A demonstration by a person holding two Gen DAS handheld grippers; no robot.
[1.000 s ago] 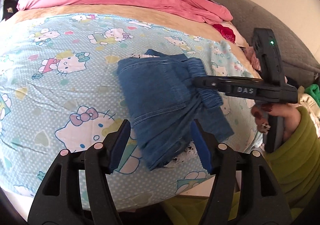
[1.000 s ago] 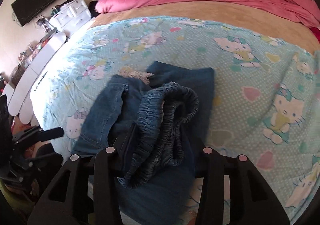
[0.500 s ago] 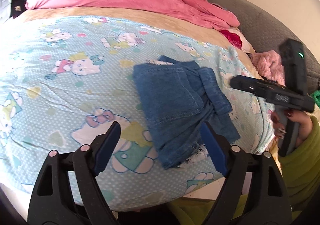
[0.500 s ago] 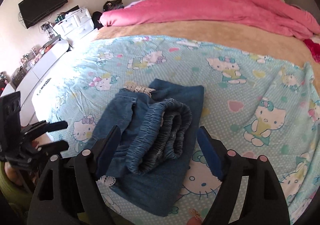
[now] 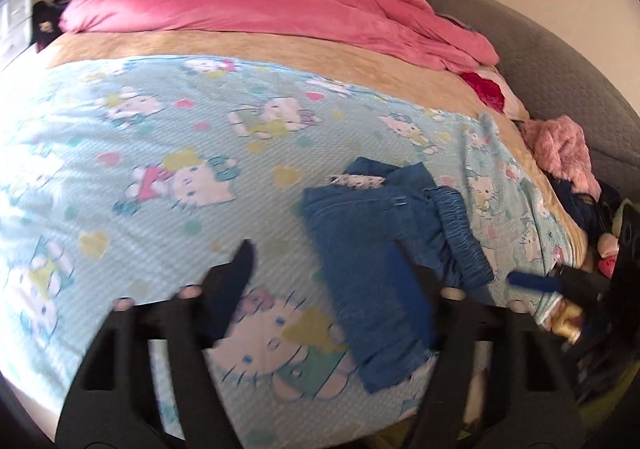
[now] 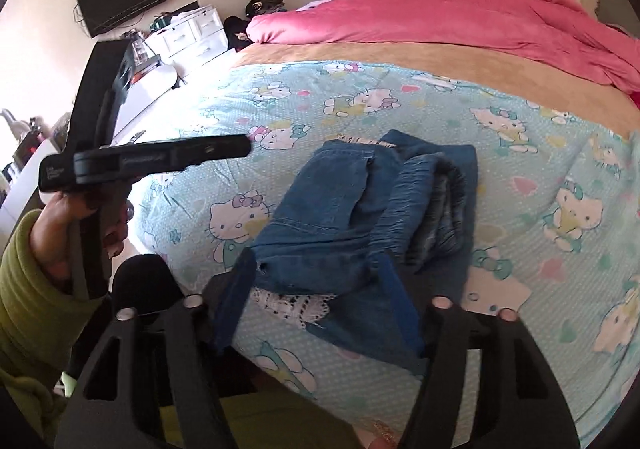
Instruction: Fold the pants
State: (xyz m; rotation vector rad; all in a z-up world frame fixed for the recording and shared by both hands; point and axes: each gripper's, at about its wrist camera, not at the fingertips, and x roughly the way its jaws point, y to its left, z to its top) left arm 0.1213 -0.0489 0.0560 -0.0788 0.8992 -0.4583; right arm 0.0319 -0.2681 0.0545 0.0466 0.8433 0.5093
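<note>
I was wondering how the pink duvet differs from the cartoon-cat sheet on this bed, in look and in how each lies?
The pink duvet is a plain solid colour; the cartoon-cat sheet is pale blue with printed cats and hearts. The duvet lies bunched in a thick heap along the far edge, while the sheet is spread flat across the near part. The sheet carries the folded pants; the duvet carries nothing visible. Both lie on the same bed.
</note>
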